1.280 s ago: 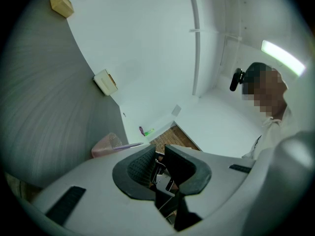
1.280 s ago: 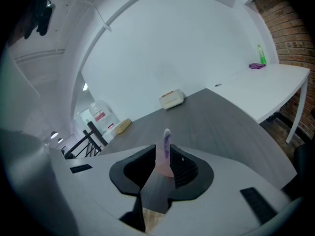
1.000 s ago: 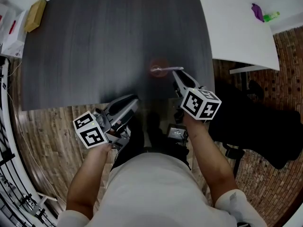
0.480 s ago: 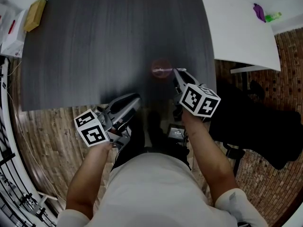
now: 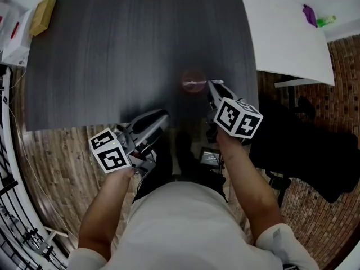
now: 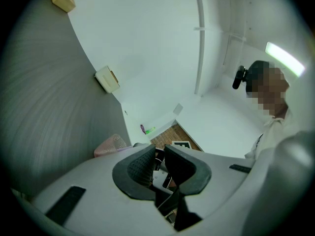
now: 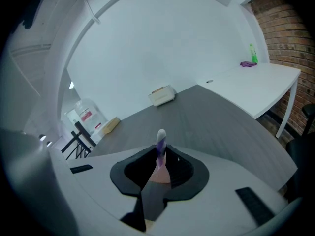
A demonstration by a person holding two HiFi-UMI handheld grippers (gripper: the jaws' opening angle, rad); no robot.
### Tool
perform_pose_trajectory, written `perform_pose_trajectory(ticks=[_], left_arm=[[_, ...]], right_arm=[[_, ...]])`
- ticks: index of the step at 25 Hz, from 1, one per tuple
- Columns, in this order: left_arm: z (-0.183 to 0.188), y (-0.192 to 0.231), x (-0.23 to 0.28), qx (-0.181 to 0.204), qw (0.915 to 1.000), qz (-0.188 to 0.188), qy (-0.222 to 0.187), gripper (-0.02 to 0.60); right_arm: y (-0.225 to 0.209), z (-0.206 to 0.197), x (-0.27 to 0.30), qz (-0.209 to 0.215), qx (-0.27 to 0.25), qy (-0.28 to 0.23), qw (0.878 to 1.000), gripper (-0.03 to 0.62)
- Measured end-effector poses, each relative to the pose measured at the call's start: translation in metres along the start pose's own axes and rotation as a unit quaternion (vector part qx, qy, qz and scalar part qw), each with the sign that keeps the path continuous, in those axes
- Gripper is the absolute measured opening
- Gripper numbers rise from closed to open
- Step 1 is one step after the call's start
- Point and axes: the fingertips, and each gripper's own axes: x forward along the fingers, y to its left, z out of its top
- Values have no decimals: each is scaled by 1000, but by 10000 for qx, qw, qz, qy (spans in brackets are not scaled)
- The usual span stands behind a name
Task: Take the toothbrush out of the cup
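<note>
A translucent pink cup (image 5: pixel 193 81) stands on the dark table (image 5: pixel 112 55) near its front right part. A white and purple toothbrush (image 5: pixel 195 84) lies across the cup's mouth, and my right gripper (image 5: pixel 212 87) is shut on its handle just right of the cup. In the right gripper view the brush's head (image 7: pixel 160 140) sticks up past the closed jaws. My left gripper (image 5: pixel 155 120) hovers at the table's front edge, left of the cup, shut and holding nothing. From the left gripper view the cup (image 6: pixel 110 145) shows just beyond the jaws.
A tan box (image 5: pixel 42 17) and a white box (image 5: pixel 16 37) sit at the table's far left. A white table (image 5: pixel 287 38) on the right carries a purple item (image 5: pixel 307 14) and a green bottle (image 5: pixel 322 20). A black chair (image 5: pixel 306 145) stands by my right arm.
My right gripper has closed in slightly on the cup, so less of the toothbrush handle shows. The left gripper has stayed put.
</note>
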Motion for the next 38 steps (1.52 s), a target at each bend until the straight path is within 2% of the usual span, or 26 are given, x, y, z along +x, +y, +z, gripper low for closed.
perform_pose_trajectory(ticks=[38], left_arm=[[15, -20, -1, 244, 9992, -70, -299, 51]], right_arm=[[17, 48, -46, 560, -12, -669, 9962, 60]])
